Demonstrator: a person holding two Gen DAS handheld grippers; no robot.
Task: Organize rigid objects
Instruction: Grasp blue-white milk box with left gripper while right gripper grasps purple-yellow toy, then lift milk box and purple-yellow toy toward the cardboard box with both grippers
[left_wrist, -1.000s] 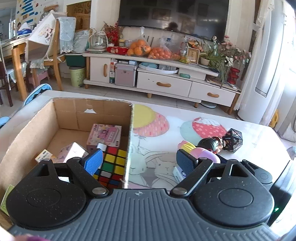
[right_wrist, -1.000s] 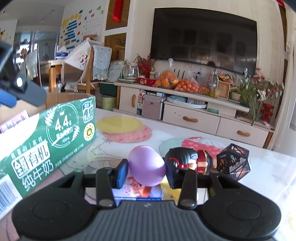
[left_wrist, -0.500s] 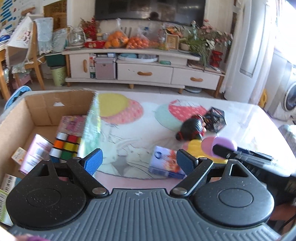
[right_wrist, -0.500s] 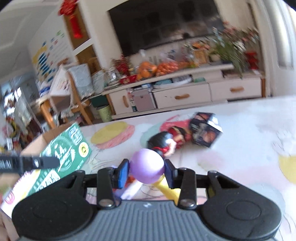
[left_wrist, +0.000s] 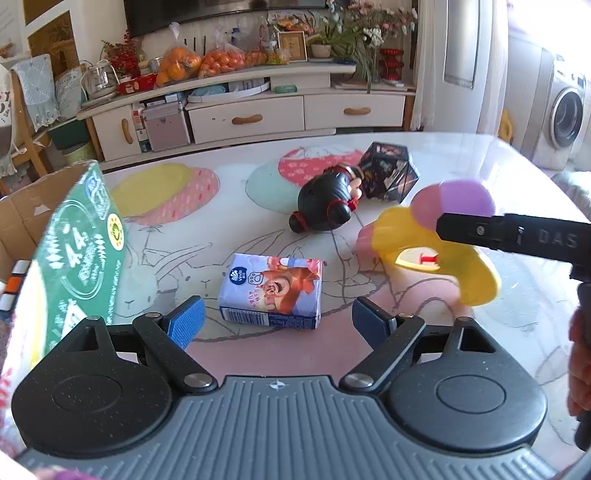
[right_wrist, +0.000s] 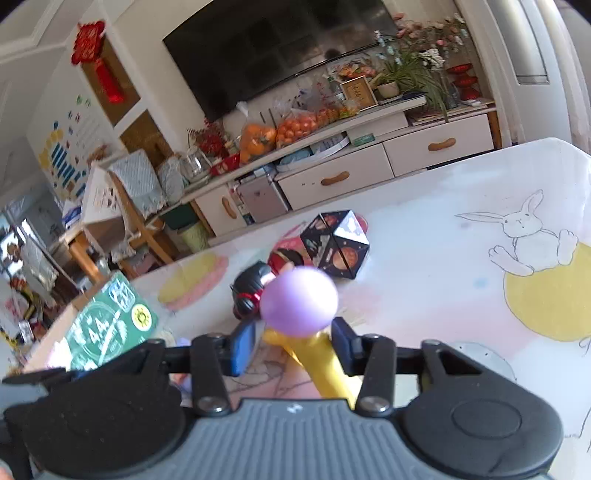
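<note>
The desk (left_wrist: 461, 155), under a cloth printed with rabbits and coloured balloons, carries everything. At its left edge stands an open cardboard box (left_wrist: 22, 218), its near wall a green panel printed with "4.4" (left_wrist: 79, 258); a Rubik's cube (left_wrist: 11, 284) shows inside, just behind that panel. The left claw (left_wrist: 277, 319) hangs low over the desk with its blue pads (left_wrist: 186, 317) wide apart, holding nothing, and a small purple tissue pack (left_wrist: 273, 291) lies flat on the cloth between and just beyond them. To the right, the right claw (right_wrist: 291, 349) is clamped on a yellow toy with a round purple head (right_wrist: 299, 301); it looks lifted clear of the cloth, though motion blur makes that hard to judge. In the left wrist view the same toy (left_wrist: 443, 236) sits at the tip of the right tool's black finger. Beyond it a black-haired doll (left_wrist: 327, 205) lies on its side, touching a dark faceted puzzle block printed with planets (left_wrist: 389, 173). Both are well apart from the box.
</note>
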